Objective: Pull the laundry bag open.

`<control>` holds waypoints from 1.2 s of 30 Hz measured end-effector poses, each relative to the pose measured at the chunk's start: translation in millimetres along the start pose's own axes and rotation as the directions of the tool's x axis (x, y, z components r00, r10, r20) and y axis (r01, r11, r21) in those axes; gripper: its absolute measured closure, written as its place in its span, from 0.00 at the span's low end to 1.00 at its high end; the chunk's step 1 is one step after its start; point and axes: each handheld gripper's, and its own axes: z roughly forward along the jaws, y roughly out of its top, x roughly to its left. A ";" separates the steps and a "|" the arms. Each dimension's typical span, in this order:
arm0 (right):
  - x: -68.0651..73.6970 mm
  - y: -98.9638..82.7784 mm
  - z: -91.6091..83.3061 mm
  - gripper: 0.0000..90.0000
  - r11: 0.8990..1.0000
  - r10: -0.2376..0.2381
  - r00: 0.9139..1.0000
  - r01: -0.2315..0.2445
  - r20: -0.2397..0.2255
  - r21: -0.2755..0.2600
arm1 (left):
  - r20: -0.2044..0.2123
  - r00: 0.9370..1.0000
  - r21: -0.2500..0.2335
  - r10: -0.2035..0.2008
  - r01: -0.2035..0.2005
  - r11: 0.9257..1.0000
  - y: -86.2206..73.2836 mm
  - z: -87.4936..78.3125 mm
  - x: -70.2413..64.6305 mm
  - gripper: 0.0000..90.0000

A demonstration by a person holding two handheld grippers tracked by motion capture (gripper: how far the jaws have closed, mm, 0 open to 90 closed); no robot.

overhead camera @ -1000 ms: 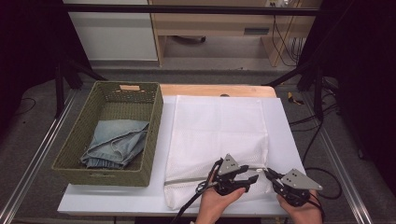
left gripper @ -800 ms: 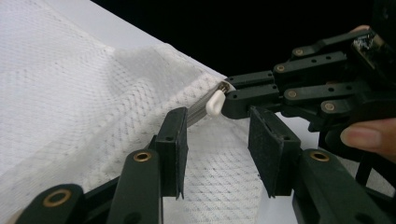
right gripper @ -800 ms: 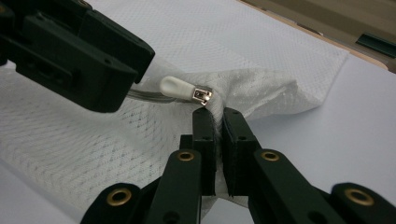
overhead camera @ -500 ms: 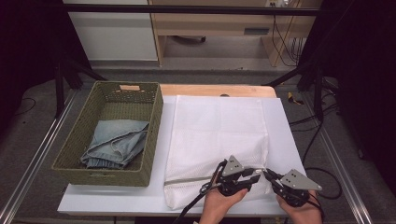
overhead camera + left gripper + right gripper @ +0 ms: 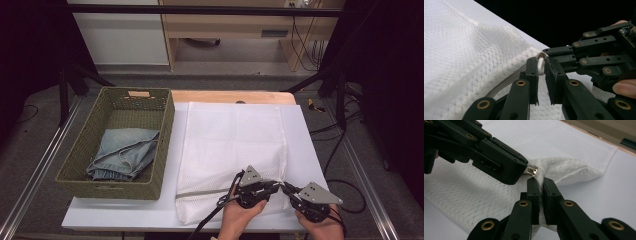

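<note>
Slippage is the risk: left claw [image 5: 541, 75], its jaws just closing on the zipper tab [image 5: 540, 67], could lose it while right claw [image 5: 541, 192] pinches the mesh bag [image 5: 564, 167].

Even overhead light falls on the white table [image 5: 300, 150], which glares slightly — the surroundings sink into near black. The high view is soft and grainy. Both gripper views are sharp on the mesh, with faint shadows — their nearest foreground blurs.

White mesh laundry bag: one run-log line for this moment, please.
left gripper: jaws just closing on white zipper pull | right gripper: shut on white mesh laundry bag corner | green wicker basket: holds folded jeans
</note>
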 end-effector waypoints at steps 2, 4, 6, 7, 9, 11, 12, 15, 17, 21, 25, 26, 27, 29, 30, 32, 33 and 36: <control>0.5 0.3 0.1 0.94 1.000 -0.001 1.000 0.001 0.002 0.003 | 0.001 1.000 -0.008 -0.007 0.007 1.000 0.4 0.1 0.0 0.92; 0.6 0.5 -0.1 0.94 1.000 -0.001 1.000 0.001 0.002 0.004 | 0.000 1.000 -0.011 -0.006 0.006 1.000 0.6 0.1 -0.6 0.93; 0.9 0.9 0.1 0.94 1.000 -0.005 1.000 0.005 0.005 0.006 | -0.004 1.000 -0.012 -0.006 0.006 1.000 0.6 -0.1 -1.8 0.94; 1.4 1.2 -0.2 0.95 1.000 -0.003 1.000 0.003 0.003 0.006 | -0.005 1.000 -0.013 -0.005 0.005 1.000 0.7 -0.7 -2.3 0.94; 1.8 1.5 -0.4 0.94 1.000 -0.003 1.000 0.003 0.003 0.006 | -0.003 1.000 -0.013 -0.008 0.008 1.000 1.1 -1.6 -2.6 0.95; 2.5 2.0 -0.4 0.94 1.000 -0.005 1.000 0.005 0.004 0.006 | -0.006 1.000 -0.011 -0.004 0.004 1.000 1.4 -2.5 -2.7 0.95; 2.7 2.2 -0.2 0.95 1.000 -0.007 1.000 0.007 0.004 0.006 | -0.007 1.000 -0.012 -0.004 0.004 1.000 1.4 -2.8 -2.7 0.95; 3.2 2.8 0.4 0.95 1.000 -0.013 1.000 0.013 0.001 0.005 | -0.006 1.000 -0.012 -0.008 0.008 1.000 1.6 -3.5 -2.5 0.95; 3.3 2.7 0.2 0.95 1.000 -0.013 1.000 0.013 0.002 0.006 | -0.004 1.000 -0.011 -0.010 0.010 1.000 1.8 -3.4 -2.7 0.96; 2.6 2.2 -0.3 0.95 1.000 -0.005 1.000 0.005 0.000 0.009 | -0.007 1.000 -0.011 -0.010 0.010 1.000 1.4 -2.5 -3.4 0.96; 2.5 2.2 -0.3 0.95 1.000 -0.003 1.000 0.003 -0.002 0.010 | -0.007 1.000 -0.009 -0.009 0.009 1.000 1.5 -2.8 -3.1 0.96; 2.6 2.3 -0.2 0.95 1.000 -0.003 1.000 0.003 -0.003 0.011 | -0.007 1.000 -0.009 -0.009 0.009 1.000 1.5 -3.0 -3.1 0.96; 2.7 2.4 -0.1 0.95 1.000 -0.003 1.000 0.003 -0.003 0.011 | -0.007 1.000 -0.009 -0.009 0.009 1.000 1.5 -3.2 -3.2 0.96; 2.8 2.7 0.0 0.95 1.000 0.000 1.000 0.000 -0.004 0.013 | -0.008 1.000 -0.008 -0.011 0.011 1.000 1.5 -3.4 -3.3 0.96; 2.8 2.7 0.0 0.95 1.000 0.000 1.000 0.000 -0.004 0.013 | -0.008 1.000 -0.008 -0.010 0.010 1.000 1.5 -3.4 -3.5 0.96; 2.8 2.9 -0.2 0.94 1.000 0.006 1.000 -0.006 -0.004 0.016 | -0.010 1.000 -0.005 -0.012 0.012 1.000 1.5 -3.4 -3.7 0.96; 2.6 3.1 -0.2 0.94 1.000 0.014 1.000 -0.014 -0.006 0.020 | -0.010 1.000 -0.007 -0.015 0.015 1.000 1.3 -3.3 -3.8 0.96; 2.7 4.3 -0.9 0.94 0.999 0.030 1.000 -0.030 -0.006 0.029 | -0.012 1.000 -0.009 -0.018 0.018 1.000 1.5 -3.5 -4.5 0.96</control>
